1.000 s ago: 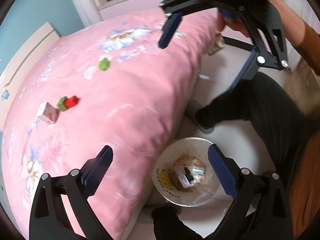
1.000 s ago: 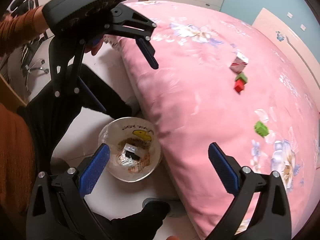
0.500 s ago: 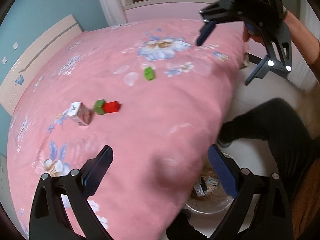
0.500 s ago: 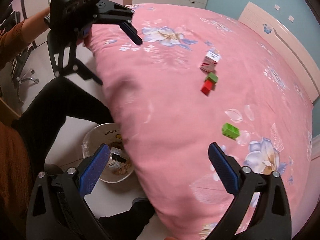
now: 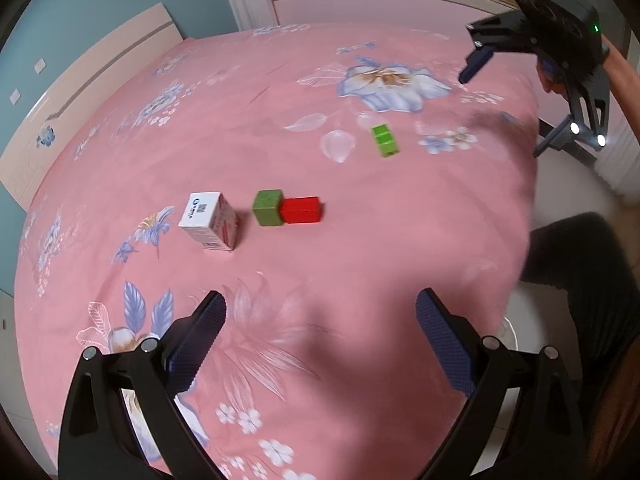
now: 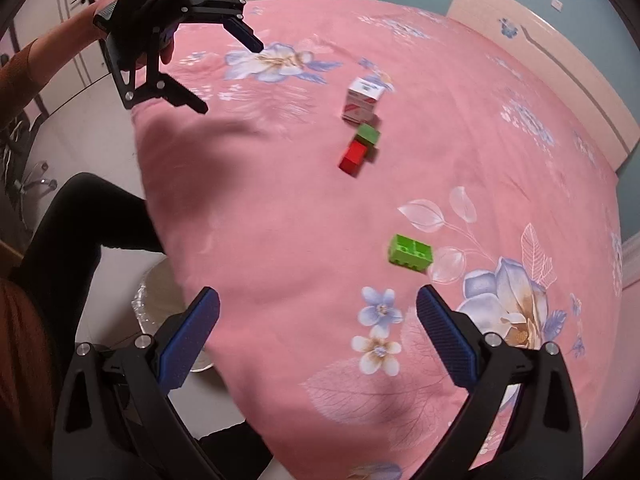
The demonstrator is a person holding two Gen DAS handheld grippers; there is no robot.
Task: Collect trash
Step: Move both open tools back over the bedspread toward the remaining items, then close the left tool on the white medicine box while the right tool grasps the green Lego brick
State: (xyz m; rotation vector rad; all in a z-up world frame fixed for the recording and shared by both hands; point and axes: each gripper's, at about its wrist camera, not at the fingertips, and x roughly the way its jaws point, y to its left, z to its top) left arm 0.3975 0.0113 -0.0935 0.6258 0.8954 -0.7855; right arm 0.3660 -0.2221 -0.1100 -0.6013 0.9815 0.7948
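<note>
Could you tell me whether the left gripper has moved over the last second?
Yes. The left gripper has swung from above the floor bin onto the pink bed, facing the small carton.

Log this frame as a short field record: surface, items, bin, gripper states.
surface: pink floral bedspread
items: small carton; dark green block touching red block; light green brick apart
bin: white bowl on the floor beside the bed, mostly hidden
left gripper: open, empty
right gripper: open, empty
</note>
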